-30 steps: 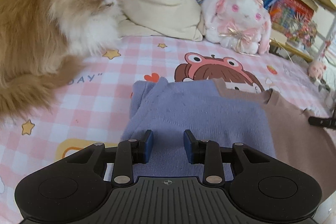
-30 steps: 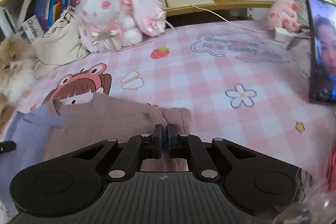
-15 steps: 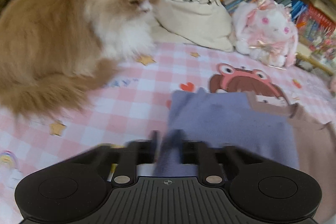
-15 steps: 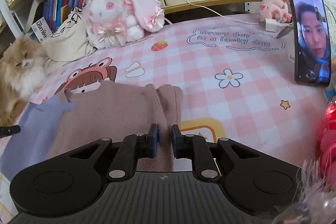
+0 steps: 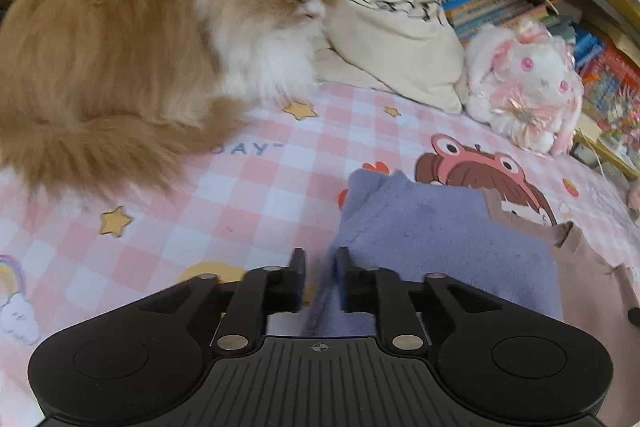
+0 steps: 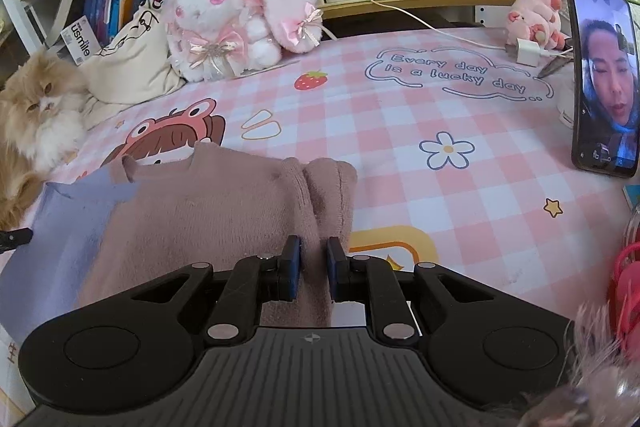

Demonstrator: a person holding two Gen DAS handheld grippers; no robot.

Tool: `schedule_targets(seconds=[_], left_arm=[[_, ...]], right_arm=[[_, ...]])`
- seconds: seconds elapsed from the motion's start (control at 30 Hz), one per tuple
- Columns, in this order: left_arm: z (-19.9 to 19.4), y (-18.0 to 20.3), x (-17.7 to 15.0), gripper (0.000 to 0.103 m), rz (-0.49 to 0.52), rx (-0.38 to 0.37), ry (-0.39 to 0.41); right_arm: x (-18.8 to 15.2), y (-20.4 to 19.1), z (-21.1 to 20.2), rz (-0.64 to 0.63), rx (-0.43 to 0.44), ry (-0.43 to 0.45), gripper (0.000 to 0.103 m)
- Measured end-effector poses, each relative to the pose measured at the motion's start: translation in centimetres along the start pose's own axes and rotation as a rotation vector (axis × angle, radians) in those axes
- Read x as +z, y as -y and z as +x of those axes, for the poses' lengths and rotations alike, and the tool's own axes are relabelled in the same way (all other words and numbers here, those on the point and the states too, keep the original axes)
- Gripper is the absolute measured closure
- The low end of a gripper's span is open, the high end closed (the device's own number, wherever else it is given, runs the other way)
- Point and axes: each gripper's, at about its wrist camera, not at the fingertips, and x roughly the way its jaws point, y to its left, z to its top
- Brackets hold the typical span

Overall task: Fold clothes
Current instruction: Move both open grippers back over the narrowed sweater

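Observation:
A two-tone knit sweater lies flat on the pink checked cloth, lavender (image 5: 440,239) on its left half and dusty pink (image 6: 208,227) on its right half. My left gripper (image 5: 320,279) has its jaws a little apart around the lavender left edge near the hem. My right gripper (image 6: 311,269) has its jaws a little apart around the folded pink sleeve (image 6: 324,195) at the right edge. The left gripper's fingertip (image 6: 14,239) shows at the far left of the right wrist view.
A fluffy ginger cat (image 5: 140,39) sits on the cloth just beyond the sweater's left side. A cream bag (image 5: 396,39) and a plush rabbit (image 6: 224,23) stand at the back by bookshelves. A phone (image 6: 604,79) stands upright at the right. A red object (image 6: 628,287) lies near right.
My left gripper moved left to the sweater's edge and narrowed around the lavender fabric. My right gripper opened slightly from shut and pulled back a little along the pink sleeve.

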Motion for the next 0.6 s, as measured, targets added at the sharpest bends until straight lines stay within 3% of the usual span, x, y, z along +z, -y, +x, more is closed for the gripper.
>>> schedule_targets(seconds=[0.13, 0.27, 0.37, 0.47, 0.6], left_arm=[[-2.6, 0.8, -0.7, 0.075, 0.014, 0.035, 0.055], [-4.7, 2.6, -1.7, 0.055, 0.052, 0.029, 0.081], [-6.1, 3.9, -2.6, 0.052, 0.071, 0.022, 0.088], [-7.4, 5.2, -3.4, 0.041, 0.091, 0.014, 0.096], [-8.0, 6.9, -4.4, 0.039, 0.113, 0.002, 0.086]], right_arm=[[-0.1, 0.3, -1.3, 0.086, 0.035, 0.035, 0.084], [0.0, -0.7, -3.1, 0.039, 0.071, 0.065, 0.071], [-0.1, -1.4, -3.8, -0.012, 0.094, 0.033, 0.064], [-0.7, -1.9, -4.2, -0.062, 0.112, -0.007, 0.063], [-1.6, -1.7, -4.3, -0.073, 0.138, -0.051, 0.063]])
